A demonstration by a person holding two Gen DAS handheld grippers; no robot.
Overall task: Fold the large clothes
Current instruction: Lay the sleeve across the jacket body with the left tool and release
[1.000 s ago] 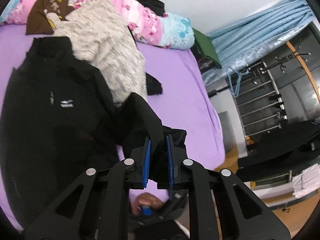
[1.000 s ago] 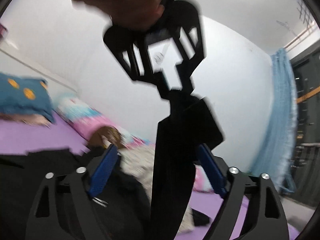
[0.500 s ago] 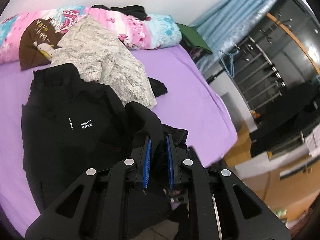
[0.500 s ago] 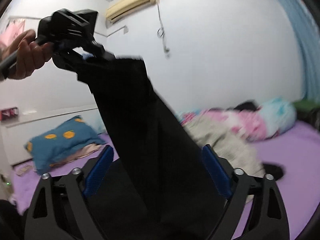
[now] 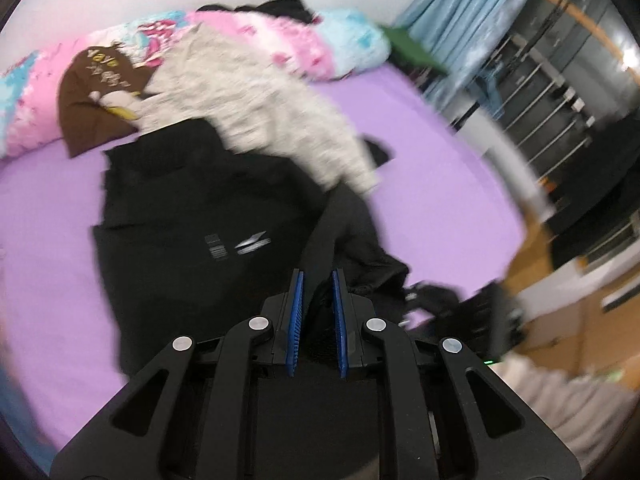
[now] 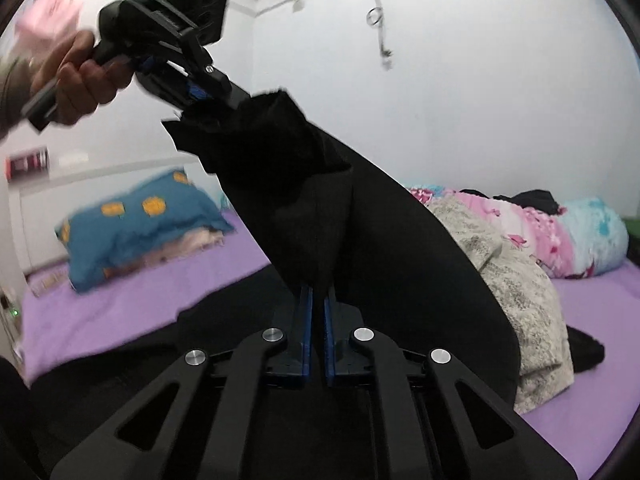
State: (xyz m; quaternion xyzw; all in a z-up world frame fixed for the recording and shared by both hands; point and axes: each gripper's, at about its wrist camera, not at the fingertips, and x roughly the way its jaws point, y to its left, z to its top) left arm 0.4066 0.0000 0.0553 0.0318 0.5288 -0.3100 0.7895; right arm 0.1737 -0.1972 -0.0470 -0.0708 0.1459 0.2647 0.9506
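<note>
The purple-sheeted bed [image 5: 420,152] carries the large black zip jacket with a small white chest logo [image 5: 192,216], whose body lies spread flat, partly overlapped at the collar by a grey-white knitted sweater [image 5: 256,108]. A pink-and-blue floral quilt roll [image 5: 280,40] lies along the far edge, and a blue pillow with orange dots [image 6: 140,216] lies at the head.

The jacket's long black sleeve [image 6: 320,200] is raised off the bed. The left tool [image 5: 318,300] grips its cuff end, blue pads pressed on the fabric; in the right wrist view this tool appears high at upper left, in the person's hand [image 6: 80,76].

The change: half a second ago the right tool [image 6: 316,320] stood wide apart around the hanging sleeve; now its pads are drawn together, clamped on the sleeve lower down. The sleeve is thus held at two places and runs taut between them.

Judgement: both ends being controlled, the sleeve can next be laid across the jacket's body, an early fold. Motion blur limits detail in the left wrist view.
</note>
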